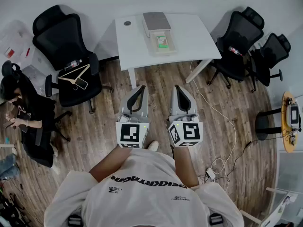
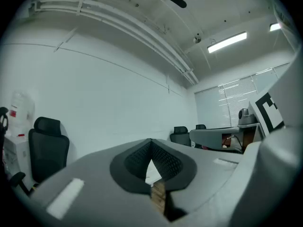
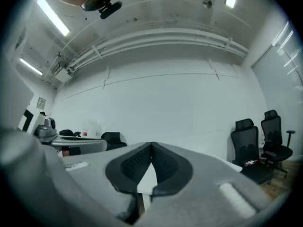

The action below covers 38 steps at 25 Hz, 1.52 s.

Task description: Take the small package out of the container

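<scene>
A white rectangular counter (image 1: pixel 194 37) stands on a wood-plank floor (image 1: pixel 156 79). On it sit a clear plastic container (image 1: pixel 154 45) with a grey lid (image 1: pixel 156 21) and a small dark round disc (image 1: pixel 127 23), possibly a cable grommet.

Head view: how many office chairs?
3 office chairs. One left of the white table, a hanger on its seat; two right of it. The seated person may hide a fourth.

head view looks steeply down, table (image 1: pixel 199 37) ahead; claw views tilted up, share wall (image 3: pixel 165 103).
</scene>
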{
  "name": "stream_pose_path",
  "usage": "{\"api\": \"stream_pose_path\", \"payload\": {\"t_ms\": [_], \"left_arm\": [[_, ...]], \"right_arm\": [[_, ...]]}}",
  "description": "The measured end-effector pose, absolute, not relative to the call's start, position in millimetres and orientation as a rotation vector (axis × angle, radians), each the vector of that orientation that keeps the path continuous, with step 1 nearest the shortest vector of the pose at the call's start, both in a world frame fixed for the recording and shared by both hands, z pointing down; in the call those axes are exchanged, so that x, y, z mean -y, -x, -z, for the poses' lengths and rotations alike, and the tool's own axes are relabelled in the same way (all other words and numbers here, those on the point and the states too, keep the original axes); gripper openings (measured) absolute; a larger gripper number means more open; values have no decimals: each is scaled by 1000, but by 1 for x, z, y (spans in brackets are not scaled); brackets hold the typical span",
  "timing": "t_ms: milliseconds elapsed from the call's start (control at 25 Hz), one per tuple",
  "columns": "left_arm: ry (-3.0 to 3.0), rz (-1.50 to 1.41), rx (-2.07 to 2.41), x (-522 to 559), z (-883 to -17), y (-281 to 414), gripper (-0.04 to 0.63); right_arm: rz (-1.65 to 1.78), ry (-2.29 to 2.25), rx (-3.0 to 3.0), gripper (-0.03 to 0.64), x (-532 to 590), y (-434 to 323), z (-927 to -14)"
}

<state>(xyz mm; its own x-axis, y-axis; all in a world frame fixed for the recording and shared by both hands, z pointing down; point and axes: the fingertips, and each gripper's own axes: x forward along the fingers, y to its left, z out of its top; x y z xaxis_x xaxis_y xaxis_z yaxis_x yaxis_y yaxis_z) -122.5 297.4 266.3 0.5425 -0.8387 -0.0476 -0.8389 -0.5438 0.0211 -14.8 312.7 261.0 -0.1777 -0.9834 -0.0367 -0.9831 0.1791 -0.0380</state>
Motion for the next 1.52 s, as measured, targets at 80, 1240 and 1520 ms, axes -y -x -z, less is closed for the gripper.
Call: {"api": "stream_pose_path", "payload": {"t_ms": [80,1240,1520], "left_arm": [[2752,-82,-1502,-299,-266,119,5],[2656,24,-1678,-332,-306,58,3],[2659,51,-1701,-312,-320,55,3]], "right_arm": [[14,1977,-2370,0,-315,11,-262],[95,1849,-2440,0,-336,-49,-291],[117,1850,-2449,0,-314,-50,-304]]}}
